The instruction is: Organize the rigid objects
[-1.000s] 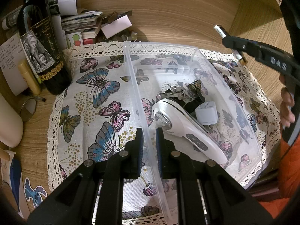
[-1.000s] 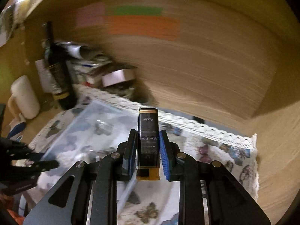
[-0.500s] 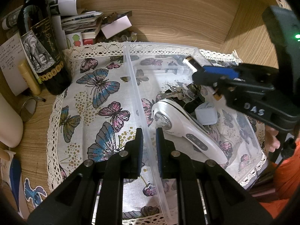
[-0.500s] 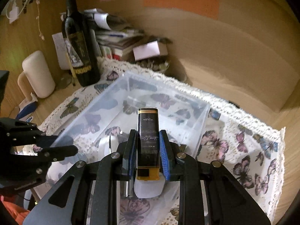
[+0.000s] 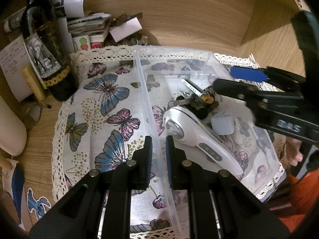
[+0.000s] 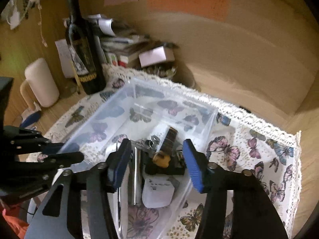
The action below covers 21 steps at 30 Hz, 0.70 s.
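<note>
My right gripper [image 6: 157,162] has just been opening: its blue pads [image 6: 192,167] stand spread, and the black lighter with the gold base [image 6: 166,148] lies free between and just beyond them, no pad touching it. The lighter rests tilted on the heap inside the clear plastic bin [image 6: 209,123], gold end toward me, leaning on a bunch of keys [image 6: 149,143] and some dark piece I cannot make out. Directly below the gripper's left finger lies a shiny metal cylinder [image 6: 135,177], and beside it a white plug adapter [image 6: 157,193], close under the pads. My left gripper [image 5: 158,153] is pressed shut on the bin's near wall [image 5: 151,119], one finger outside and one inside. Just beyond its inner finger sits the white handheld device with a round metal head [image 5: 191,137], and past that the lighter [image 5: 196,91] under the right gripper's fingers [image 5: 247,74]. The bin stands on a butterfly-print cloth with a lace edge [image 5: 111,103]; farther left of it a dark wine bottle [image 5: 47,55] stands upright before stacked papers [image 5: 87,25].
</note>
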Motion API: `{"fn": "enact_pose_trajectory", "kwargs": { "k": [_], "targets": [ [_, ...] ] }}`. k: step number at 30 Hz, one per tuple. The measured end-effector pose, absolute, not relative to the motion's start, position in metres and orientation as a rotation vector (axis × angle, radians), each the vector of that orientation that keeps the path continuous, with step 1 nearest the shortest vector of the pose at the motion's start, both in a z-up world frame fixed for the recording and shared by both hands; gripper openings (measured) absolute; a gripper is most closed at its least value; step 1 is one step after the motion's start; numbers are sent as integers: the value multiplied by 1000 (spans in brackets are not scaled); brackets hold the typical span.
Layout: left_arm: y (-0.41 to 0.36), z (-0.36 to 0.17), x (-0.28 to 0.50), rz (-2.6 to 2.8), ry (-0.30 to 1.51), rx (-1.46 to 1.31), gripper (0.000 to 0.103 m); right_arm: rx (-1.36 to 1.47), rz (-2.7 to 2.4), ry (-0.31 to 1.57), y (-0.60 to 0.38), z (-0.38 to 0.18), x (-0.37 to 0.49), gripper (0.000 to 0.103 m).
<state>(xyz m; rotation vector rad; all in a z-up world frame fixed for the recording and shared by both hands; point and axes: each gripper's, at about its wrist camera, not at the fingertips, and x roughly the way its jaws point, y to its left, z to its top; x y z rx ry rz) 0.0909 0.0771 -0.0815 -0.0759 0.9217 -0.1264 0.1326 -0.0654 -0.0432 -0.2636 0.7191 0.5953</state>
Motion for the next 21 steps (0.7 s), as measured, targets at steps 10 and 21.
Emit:
{"fn": "enact_pose_trajectory", "kwargs": {
  "k": [10,21],
  "targets": [
    [68,-45,65,-65,743,-22,49,-186,555,552,-96,-12,91,85],
    [49,1,14,-24,429,-7,98,-111,464,381,-132,8,42,103]
  ]
}}
